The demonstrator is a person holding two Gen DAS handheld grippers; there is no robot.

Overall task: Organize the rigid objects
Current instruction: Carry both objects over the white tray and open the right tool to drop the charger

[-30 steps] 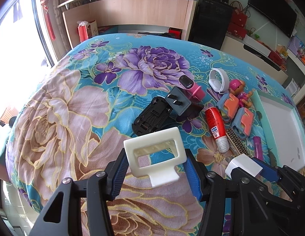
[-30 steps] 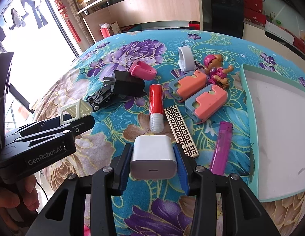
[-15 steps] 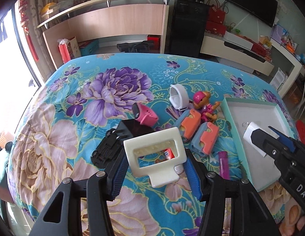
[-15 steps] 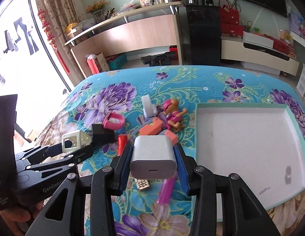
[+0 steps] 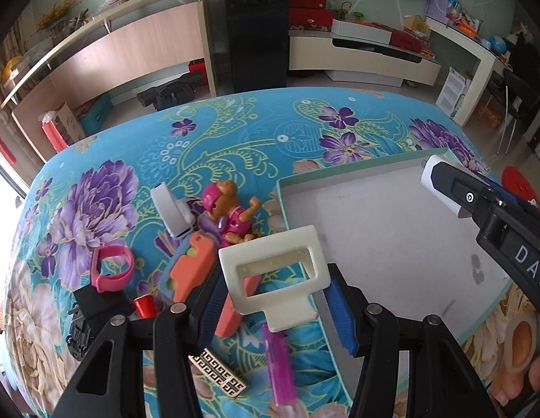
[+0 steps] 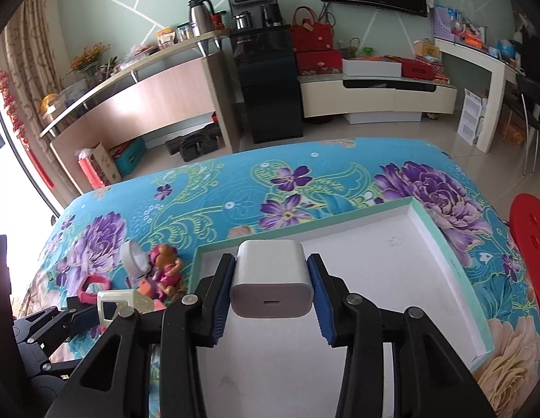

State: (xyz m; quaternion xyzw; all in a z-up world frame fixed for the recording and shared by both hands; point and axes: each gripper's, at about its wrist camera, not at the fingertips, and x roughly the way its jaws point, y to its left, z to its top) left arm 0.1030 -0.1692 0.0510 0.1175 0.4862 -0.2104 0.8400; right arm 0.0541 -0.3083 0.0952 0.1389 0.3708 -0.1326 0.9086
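My left gripper (image 5: 275, 299) is shut on a cream plastic frame piece (image 5: 275, 275) and holds it above the left edge of the white tray (image 5: 392, 244). My right gripper (image 6: 271, 291) is shut on a white charger block (image 6: 271, 282) over the inside of the tray (image 6: 392, 244); it also shows in the left wrist view (image 5: 440, 184). Left of the tray lie a pink toy figure (image 5: 231, 216), orange-and-grey cases (image 5: 191, 271), a pink band (image 5: 111, 271), a white ring (image 5: 172, 214), a red tube (image 5: 144, 306), a purple lighter (image 5: 280, 365) and a patterned strip (image 5: 217, 372).
A black plug and a black clip (image 5: 85, 317) lie at the left on the floral cloth (image 5: 235, 132). A red stool (image 6: 531, 247) stands to the right of the table. Cabinets and shelves stand behind.
Both grippers moved right with their loads. The right one now hovers over the tray's interior; the left one has reached the tray's left edge.
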